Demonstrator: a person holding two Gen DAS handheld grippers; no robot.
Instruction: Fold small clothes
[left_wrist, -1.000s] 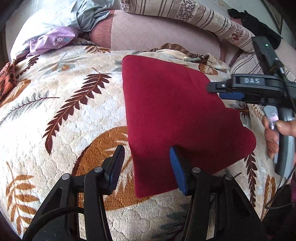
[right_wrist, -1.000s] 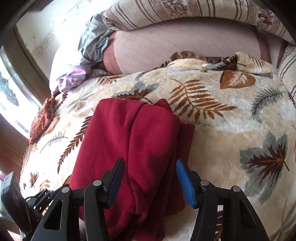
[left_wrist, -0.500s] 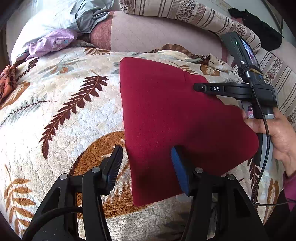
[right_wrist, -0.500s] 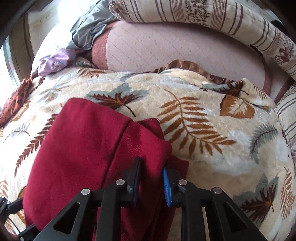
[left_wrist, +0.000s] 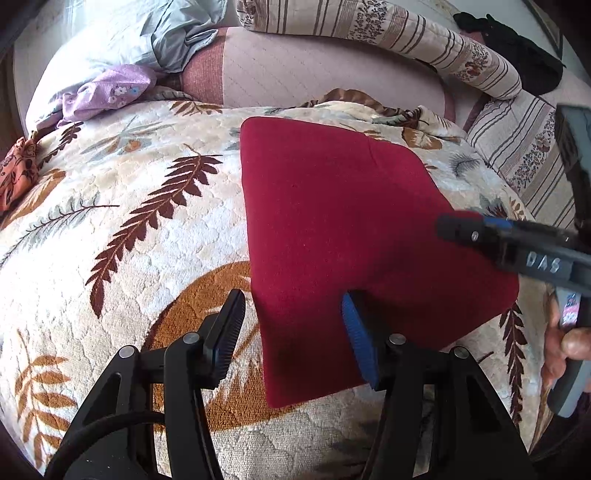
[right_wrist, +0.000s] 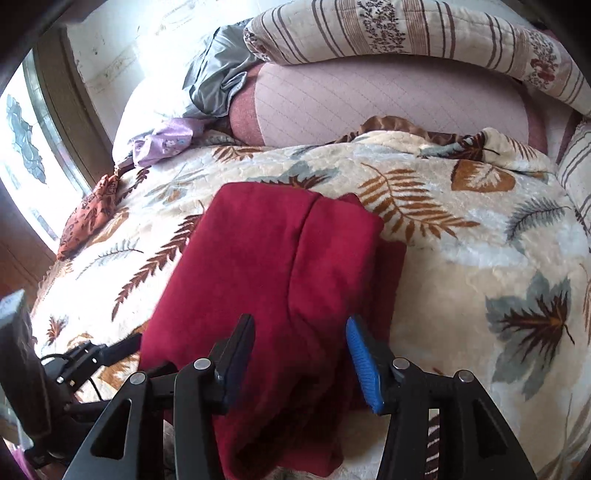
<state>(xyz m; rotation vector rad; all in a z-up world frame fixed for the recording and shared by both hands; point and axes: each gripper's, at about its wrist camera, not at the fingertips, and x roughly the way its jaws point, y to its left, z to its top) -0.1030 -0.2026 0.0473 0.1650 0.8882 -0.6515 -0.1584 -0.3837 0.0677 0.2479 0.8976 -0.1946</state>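
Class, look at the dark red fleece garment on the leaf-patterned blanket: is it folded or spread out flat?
Folded. The dark red fleece garment shows a top layer overlapping a lower layer along its right edge, lying on the leaf-patterned blanket.

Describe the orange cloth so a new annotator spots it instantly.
Start from the leaf-print blanket covering the bed and follow it to its window-side edge, away from the dark red garment. There lies the orange cloth, small and crumpled. Its rust-orange dark print separates it from the lilac floral cloth farther up by the pillows.
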